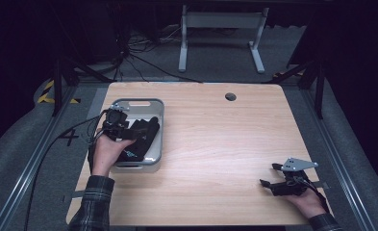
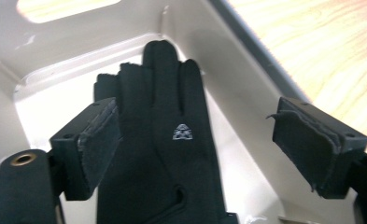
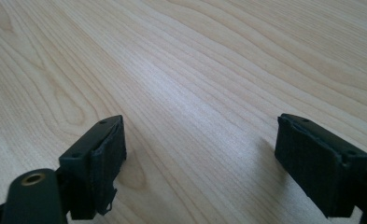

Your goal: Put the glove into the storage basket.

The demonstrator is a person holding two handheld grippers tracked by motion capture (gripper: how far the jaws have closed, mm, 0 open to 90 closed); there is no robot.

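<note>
Glove (image 2: 162,140) between open left gripper (image 2: 195,149)

My left gripper (image 1: 145,131) points toward two o'clock, jaws spread wide, while my right gripper (image 1: 268,177) lies low, aimed at ten o'clock, jaws apart.

glove (image 2: 162,154) cuff — off lower edge
</note>
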